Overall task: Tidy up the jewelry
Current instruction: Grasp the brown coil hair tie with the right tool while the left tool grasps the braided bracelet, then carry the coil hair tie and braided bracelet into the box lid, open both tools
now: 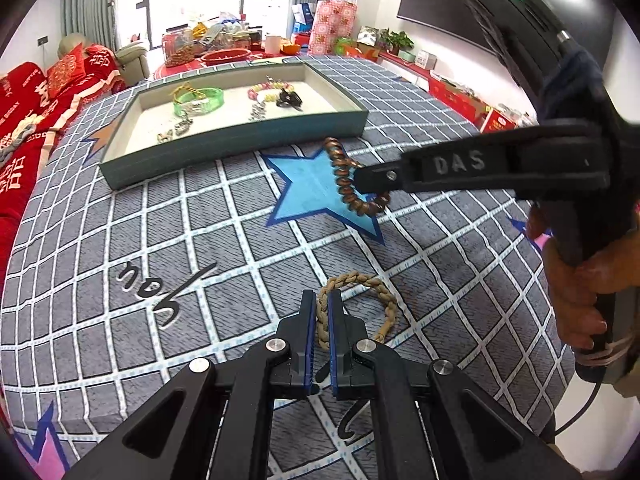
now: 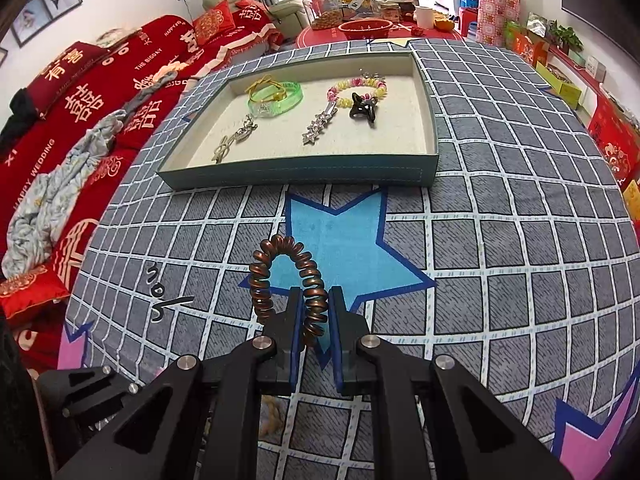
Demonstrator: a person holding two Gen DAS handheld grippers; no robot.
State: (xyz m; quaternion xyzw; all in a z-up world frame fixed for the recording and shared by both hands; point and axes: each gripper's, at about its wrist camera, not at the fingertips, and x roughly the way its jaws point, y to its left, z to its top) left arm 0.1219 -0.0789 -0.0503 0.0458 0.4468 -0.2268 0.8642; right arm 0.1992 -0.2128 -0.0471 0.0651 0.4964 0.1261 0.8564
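My right gripper (image 2: 315, 304) is shut on a brown spiral coil bracelet (image 2: 280, 250) and holds it above the blue star on the tablecloth; the left wrist view shows it too (image 1: 344, 188). My left gripper (image 1: 322, 300) is shut on a tan braided rope bracelet (image 1: 380, 292) that lies on the cloth. A shallow teal tray (image 2: 304, 172) ahead holds a green bangle (image 2: 276, 98), a pink and yellow bead bracelet (image 2: 356, 86), a black clip (image 2: 362, 110) and silver pieces (image 2: 320, 124).
The table carries a grey checked cloth (image 2: 500, 240) with star prints. A red sofa (image 2: 80, 92) stands to the left. A cluttered red table (image 2: 372, 20) lies beyond the tray. Boxes and plants (image 2: 560, 52) line the right wall.
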